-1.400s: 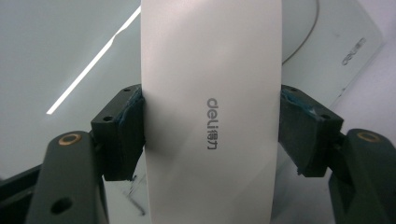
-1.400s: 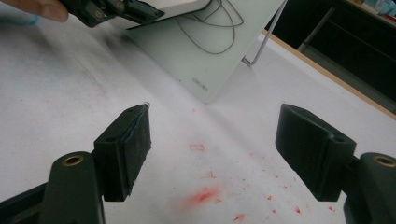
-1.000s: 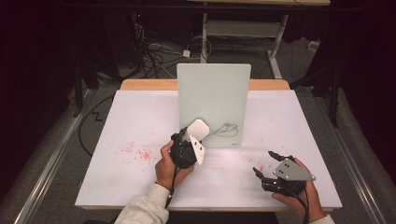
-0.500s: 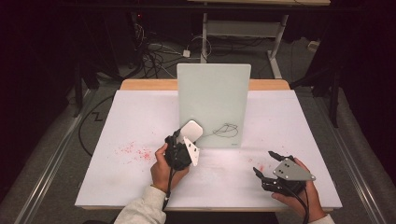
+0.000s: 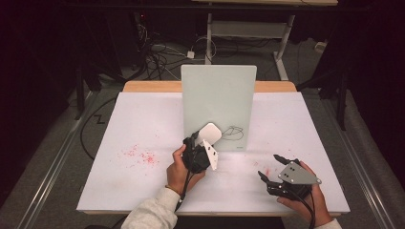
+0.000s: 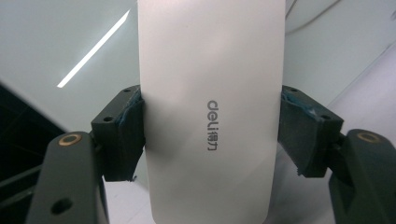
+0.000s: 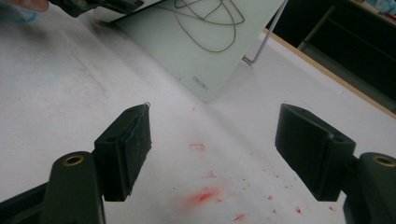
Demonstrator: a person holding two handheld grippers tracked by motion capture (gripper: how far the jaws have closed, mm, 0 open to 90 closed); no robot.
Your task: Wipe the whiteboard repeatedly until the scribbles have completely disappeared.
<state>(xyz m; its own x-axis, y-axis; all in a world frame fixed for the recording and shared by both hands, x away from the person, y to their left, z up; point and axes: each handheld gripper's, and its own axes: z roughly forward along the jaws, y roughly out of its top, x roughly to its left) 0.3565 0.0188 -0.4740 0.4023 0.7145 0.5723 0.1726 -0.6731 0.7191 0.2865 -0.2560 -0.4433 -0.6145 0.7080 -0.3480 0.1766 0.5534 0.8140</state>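
The white eraser (image 5: 210,133), pinched in the left tool (image 5: 203,143), is being carried up from lower on the glass board (image 5: 218,102) toward the scribble (image 5: 234,133) near the worktop's middle, while the right tool (image 5: 277,168) is being rested spread near the front edge.

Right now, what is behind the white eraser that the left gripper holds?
Behind the white eraser stands the pale green board, with a dark scribble beside it. Whether more scribble lies under the eraser is covered.
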